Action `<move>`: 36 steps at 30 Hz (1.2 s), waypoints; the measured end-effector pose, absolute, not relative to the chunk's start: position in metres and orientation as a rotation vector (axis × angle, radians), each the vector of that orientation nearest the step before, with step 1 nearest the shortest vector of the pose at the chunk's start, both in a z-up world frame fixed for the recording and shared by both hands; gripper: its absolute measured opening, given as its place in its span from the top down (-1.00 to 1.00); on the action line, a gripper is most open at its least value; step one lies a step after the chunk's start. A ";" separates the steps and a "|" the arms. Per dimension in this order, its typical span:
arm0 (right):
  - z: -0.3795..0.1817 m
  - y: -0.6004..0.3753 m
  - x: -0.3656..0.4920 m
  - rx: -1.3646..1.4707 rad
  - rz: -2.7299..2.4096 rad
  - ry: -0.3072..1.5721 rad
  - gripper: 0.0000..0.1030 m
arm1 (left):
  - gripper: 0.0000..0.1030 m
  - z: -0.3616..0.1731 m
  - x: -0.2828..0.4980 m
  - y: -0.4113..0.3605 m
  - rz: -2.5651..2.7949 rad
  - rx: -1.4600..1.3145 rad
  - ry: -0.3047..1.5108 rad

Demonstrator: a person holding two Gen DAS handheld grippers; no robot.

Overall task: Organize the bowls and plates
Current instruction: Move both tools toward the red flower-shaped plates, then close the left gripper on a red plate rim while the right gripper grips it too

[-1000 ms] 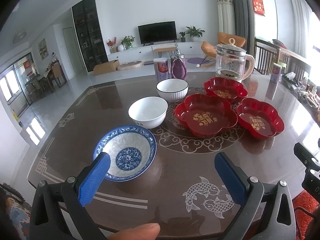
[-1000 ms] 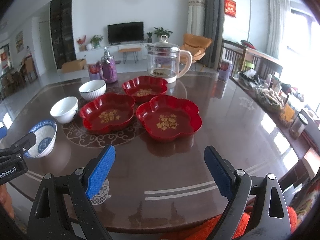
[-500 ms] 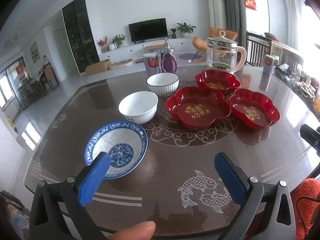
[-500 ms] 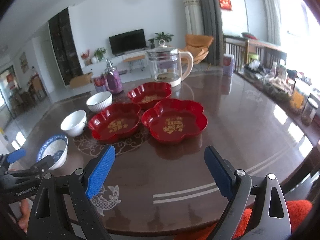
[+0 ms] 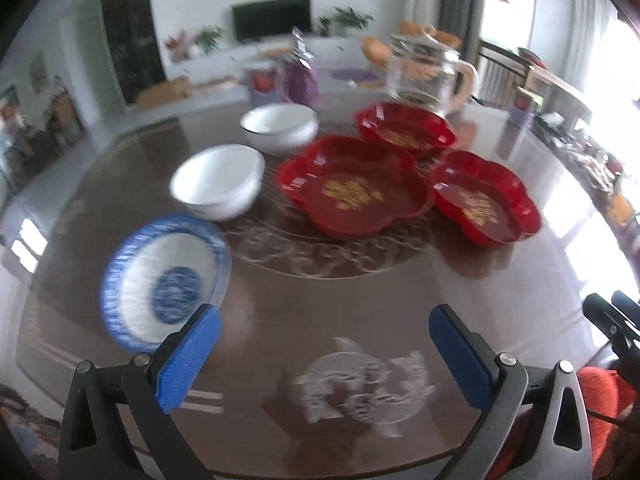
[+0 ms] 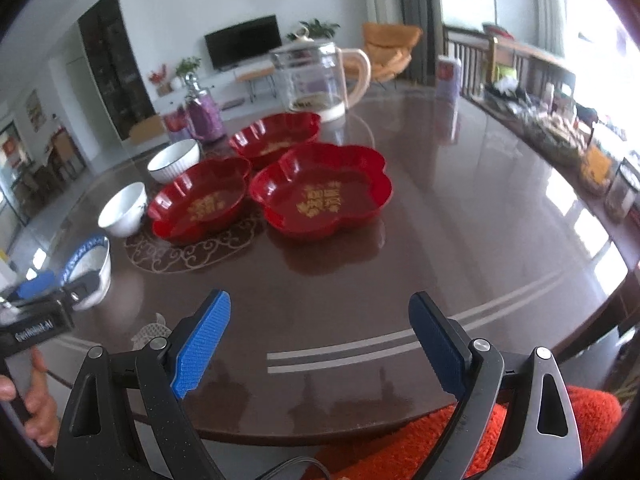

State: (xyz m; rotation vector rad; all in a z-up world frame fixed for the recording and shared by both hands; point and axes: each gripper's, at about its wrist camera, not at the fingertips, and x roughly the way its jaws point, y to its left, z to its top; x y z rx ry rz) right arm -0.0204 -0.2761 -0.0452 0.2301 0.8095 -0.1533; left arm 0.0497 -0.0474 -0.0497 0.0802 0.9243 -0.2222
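1. Left wrist view showed the left tool [image 5: 324, 354] with its blue fingers wide apart and gripping nothing, held over the near edge of the dark brown bench [image 5: 320, 304], above an inlaid fish motif [image 5: 362, 390].
2. Gold characters marked the floor of each red flower-shaped plate, too blurred or small to read; white lettering on the left tool's body, seen from the right wrist view, was also unreadable.
3. The blue-and-white bowl [image 5: 166, 280] stood upright, mouth up, just beyond the left tool's left finger, which overlapped its near rim in the picture; whether they touched could not be told.
4. Beyond it, a plain white bowl [image 5: 218, 186] and a dark-rimmed white bowl [image 5: 280, 124] ran in a line away from the camera.
5. Three red plates clustered mid-bench: middle plate [image 5: 354, 192], far plate [image 5: 404, 130], right plate [image 5: 482, 204].
6. The right tool [image 6: 320, 340] likewise stood apart and gripped nothing, near the bench edge, facing the nearest red plate.
7. A glass kettle [image 6: 316, 76] stood behind the plates.
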 end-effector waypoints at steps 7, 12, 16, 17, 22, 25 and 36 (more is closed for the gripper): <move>-0.041 -0.348 0.052 0.274 -0.151 0.909 -0.80 | -0.99 -0.057 0.117 -0.110 -0.324 -0.072 1.062; -0.052 -0.388 0.103 0.342 -0.117 0.997 -0.80 | -0.97 -0.083 0.152 -0.158 -0.272 -0.111 1.140; -0.064 -0.404 0.133 0.387 -0.080 1.022 -0.80 | -0.77 -0.106 0.166 -0.180 -0.220 -0.168 1.215; -0.067 -0.405 0.140 0.380 -0.071 1.029 -0.80 | -0.69 -0.111 0.168 -0.181 -0.209 -0.176 1.224; -0.084 -0.403 0.174 0.337 -0.051 1.065 -0.75 | -0.36 -0.127 0.175 -0.189 -0.173 -0.208 1.249; -0.095 -0.406 0.190 0.331 -0.060 1.095 -0.67 | -0.09 -0.131 0.177 -0.195 -0.166 -0.199 1.251; -0.103 -0.400 0.181 0.343 -0.087 1.093 0.81 | 0.63 -0.128 0.181 -0.213 -0.235 -0.139 1.219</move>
